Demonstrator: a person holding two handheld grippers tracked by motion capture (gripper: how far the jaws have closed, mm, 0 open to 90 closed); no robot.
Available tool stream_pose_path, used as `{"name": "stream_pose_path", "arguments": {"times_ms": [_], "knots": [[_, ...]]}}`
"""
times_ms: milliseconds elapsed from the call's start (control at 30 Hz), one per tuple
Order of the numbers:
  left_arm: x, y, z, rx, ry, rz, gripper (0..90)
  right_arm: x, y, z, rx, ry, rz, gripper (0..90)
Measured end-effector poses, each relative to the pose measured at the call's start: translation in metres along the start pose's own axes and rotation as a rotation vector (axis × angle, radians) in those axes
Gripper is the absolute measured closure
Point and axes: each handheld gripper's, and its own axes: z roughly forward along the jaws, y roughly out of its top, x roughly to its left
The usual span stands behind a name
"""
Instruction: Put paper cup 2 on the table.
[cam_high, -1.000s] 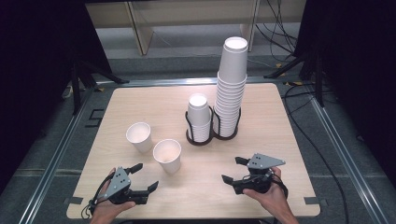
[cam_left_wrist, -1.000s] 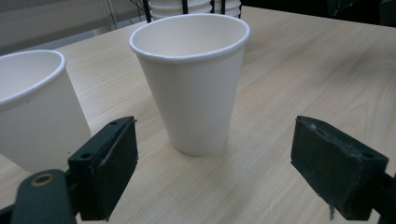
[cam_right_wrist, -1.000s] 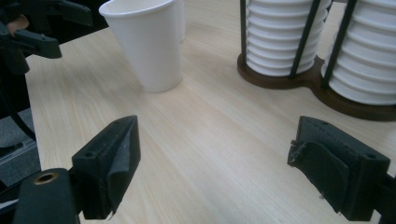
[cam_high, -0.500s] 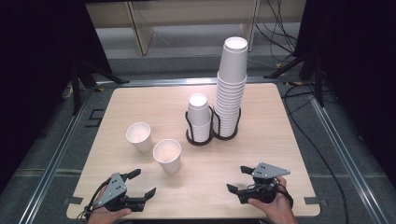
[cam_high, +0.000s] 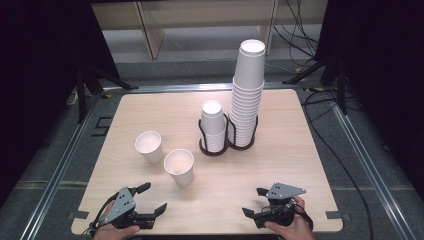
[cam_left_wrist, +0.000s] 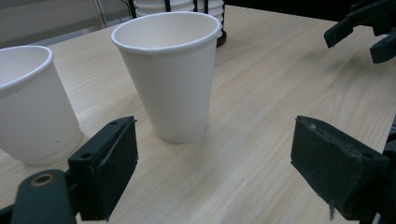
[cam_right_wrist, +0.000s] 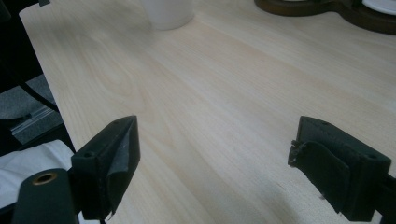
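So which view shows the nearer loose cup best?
The left gripper view: the nearer cup stands upright, close and whole. The high view shows it small; the right gripper view catches just its base.

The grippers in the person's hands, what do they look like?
Both are black, each with two jaws. The left gripper and right gripper each carry a grey three-cornered plate on top. Up close the jaws have flat, dark pads, a bit frayed at the edges on the right one. A round brass-coloured ring sits near each left jaw.

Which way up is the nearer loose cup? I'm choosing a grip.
Upright. The nearer loose cup stands on its base, open rim up, apparently empty.
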Motion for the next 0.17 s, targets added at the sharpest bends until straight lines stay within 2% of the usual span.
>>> {"name": "stream_pose_path", "arguments": {"times_ms": [167], "knots": [[0.0008,-0.0014,0.0025,-0.017,-0.007,-0.006,14.6,-0.0017,0.0001,-0.001,-0.008,-0.012,-0.005,15.6]]}}
